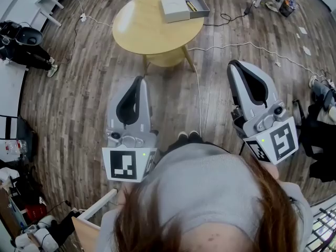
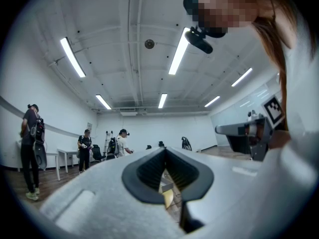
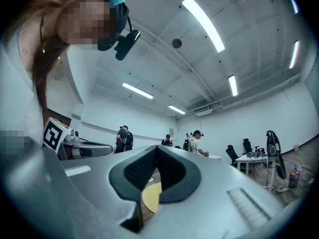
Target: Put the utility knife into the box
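Utility knife (image 1: 191, 6): from up here it's a slim yellow-and-dark sliver, lying inside the grey box (image 1: 202, 8) at the far edge of the round table (image 1: 142, 30). A white slab (image 1: 173, 5) (the lid, I think) sits against the box's left side. The table top is pale yellow wood on splayed legs. Brown plank floor (image 1: 79, 104) runs all round it, and a white cable (image 1: 247, 47) snakes across the boards past the table.

My left gripper (image 1: 139, 81) and right gripper (image 1: 236, 65) hang well short of the table, noses aimed toward it. On each the jaws are pressed together, pinching nothing.

It's a big white room with strip lights (image 2: 177, 54) overhead. A few people (image 2: 31, 148) stand along the far wall by desks.
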A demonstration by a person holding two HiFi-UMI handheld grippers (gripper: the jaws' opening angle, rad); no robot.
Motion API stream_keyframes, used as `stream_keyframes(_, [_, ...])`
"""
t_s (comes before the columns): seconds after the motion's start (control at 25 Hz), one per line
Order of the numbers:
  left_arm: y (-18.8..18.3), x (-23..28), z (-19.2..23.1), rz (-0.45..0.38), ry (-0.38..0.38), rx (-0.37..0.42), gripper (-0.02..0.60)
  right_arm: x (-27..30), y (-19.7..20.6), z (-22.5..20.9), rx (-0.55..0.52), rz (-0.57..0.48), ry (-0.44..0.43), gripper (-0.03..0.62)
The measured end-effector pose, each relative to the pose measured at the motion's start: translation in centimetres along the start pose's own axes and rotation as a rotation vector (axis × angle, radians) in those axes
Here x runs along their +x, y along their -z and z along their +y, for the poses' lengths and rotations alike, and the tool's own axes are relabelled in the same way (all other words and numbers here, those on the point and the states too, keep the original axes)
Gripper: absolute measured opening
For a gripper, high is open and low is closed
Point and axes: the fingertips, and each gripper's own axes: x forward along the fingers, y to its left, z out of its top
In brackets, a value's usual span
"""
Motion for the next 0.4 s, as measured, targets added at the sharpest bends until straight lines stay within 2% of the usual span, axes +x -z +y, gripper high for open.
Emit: stream_keyframes(0.4, [-0.18, -0.56, 0.00, -0.001, -0.004, -0.005, -0.006, -0.11, 0.03, 0.60, 0.002, 0.012, -0.008, 0.005])
